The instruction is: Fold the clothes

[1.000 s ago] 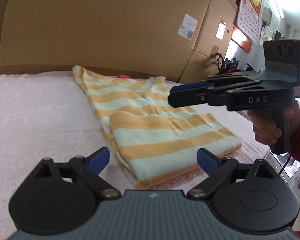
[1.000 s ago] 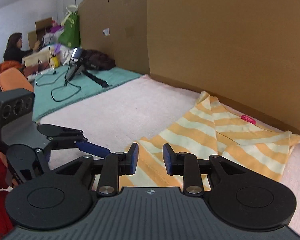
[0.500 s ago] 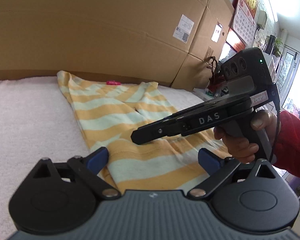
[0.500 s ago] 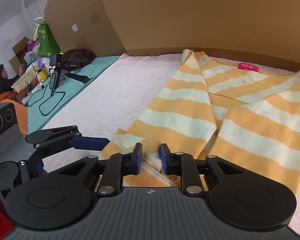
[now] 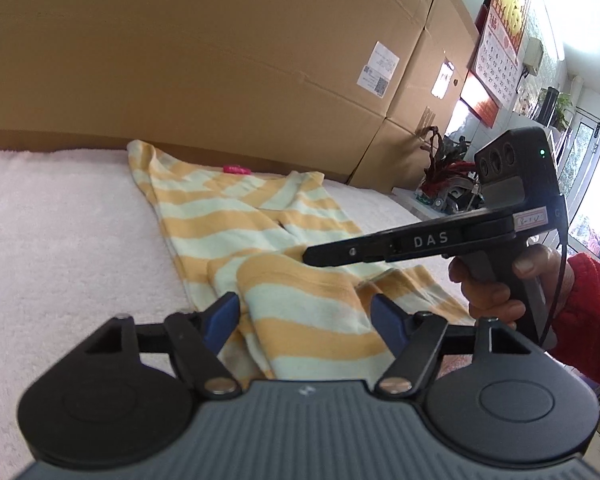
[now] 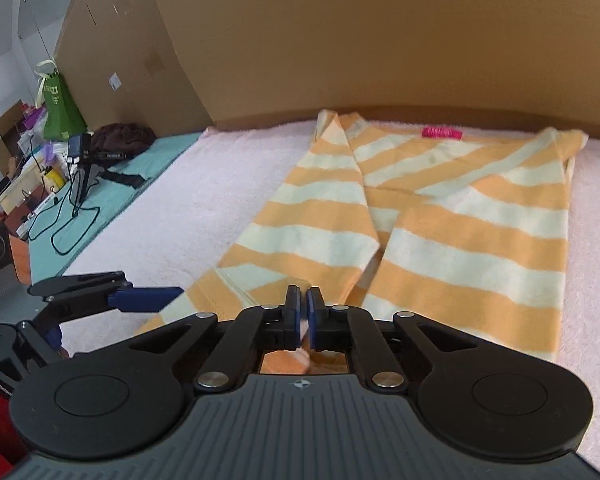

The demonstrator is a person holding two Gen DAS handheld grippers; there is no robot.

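Here the right gripper (image 6: 303,308) was clenched on the striped shirt's (image 6: 472,232) hem; the left gripper (image 5: 304,314), closing around a hem fold, needed an equally deep bite before lifting.

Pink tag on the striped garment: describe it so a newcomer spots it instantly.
Start at the tall brown cardboard wall behind the pale pink fleecy table cover. Against its foot lies the far edge of the orange-and-cream striped knit garment. On that edge sits the small bright pink rectangular tag, the only pink patch on the stripes.
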